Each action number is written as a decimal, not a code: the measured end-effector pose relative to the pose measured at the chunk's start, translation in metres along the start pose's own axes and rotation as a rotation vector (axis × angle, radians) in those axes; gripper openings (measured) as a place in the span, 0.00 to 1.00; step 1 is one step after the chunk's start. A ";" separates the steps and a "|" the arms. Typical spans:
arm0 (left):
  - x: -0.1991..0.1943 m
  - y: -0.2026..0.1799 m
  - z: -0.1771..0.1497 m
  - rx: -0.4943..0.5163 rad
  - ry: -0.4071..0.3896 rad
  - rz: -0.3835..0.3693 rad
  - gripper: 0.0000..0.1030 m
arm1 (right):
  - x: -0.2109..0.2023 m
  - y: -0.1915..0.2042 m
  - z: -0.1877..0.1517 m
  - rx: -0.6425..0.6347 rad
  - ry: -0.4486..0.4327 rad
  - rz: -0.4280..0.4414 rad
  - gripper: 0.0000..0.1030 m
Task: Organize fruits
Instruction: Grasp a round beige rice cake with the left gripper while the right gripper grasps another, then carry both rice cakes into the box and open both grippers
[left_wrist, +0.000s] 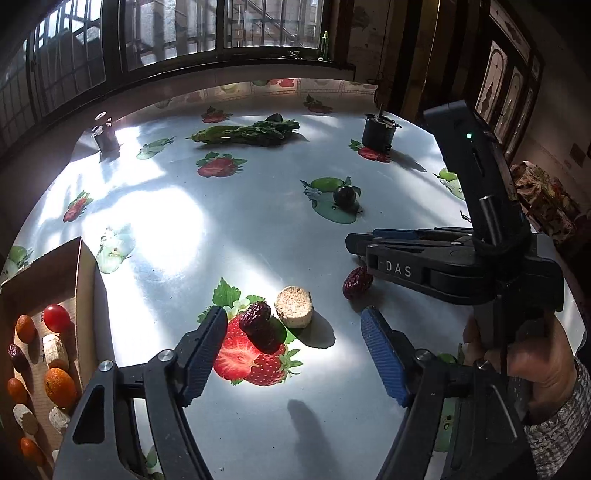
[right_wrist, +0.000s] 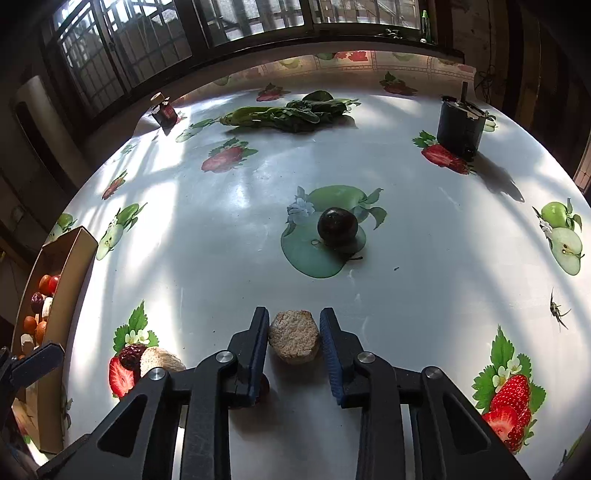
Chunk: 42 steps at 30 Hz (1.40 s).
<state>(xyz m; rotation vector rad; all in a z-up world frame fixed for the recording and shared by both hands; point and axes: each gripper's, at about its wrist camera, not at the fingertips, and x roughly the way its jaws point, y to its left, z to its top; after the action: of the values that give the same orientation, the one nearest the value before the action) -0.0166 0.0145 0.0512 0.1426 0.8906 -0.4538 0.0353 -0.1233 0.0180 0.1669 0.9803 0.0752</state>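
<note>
My left gripper (left_wrist: 295, 332) is open above the table, with a wrinkled red date (left_wrist: 255, 316) and a beige hexagonal biscuit (left_wrist: 294, 306) between its fingers. A second red date (left_wrist: 356, 282) lies under my right gripper's body. My right gripper (right_wrist: 294, 338) is shut on another beige biscuit (right_wrist: 294, 341), held over the table. A dark plum (right_wrist: 338, 226) lies mid-table. A cardboard box (left_wrist: 79, 295) at the left holds small oranges, a cherry tomato (left_wrist: 56, 317), a date and biscuits.
Leafy greens (left_wrist: 251, 133) lie at the far side. A dark jar (left_wrist: 107, 136) stands far left and a black motor-like cylinder (left_wrist: 378, 134) far right. The tablecloth carries printed strawberries and apples. A window runs behind the table.
</note>
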 end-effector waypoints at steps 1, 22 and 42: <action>0.006 -0.002 0.003 0.020 0.004 -0.011 0.72 | -0.001 -0.004 0.000 0.013 -0.004 -0.004 0.29; 0.015 -0.011 0.003 0.058 0.022 0.055 0.28 | -0.009 -0.049 0.001 0.147 -0.044 0.010 0.29; -0.092 0.029 -0.040 -0.142 -0.147 -0.025 0.28 | -0.102 0.012 -0.053 0.094 -0.141 0.093 0.29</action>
<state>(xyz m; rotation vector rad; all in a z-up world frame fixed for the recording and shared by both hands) -0.0821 0.0826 0.0957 -0.0314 0.7783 -0.4173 -0.0651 -0.1201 0.0754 0.3008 0.8359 0.1014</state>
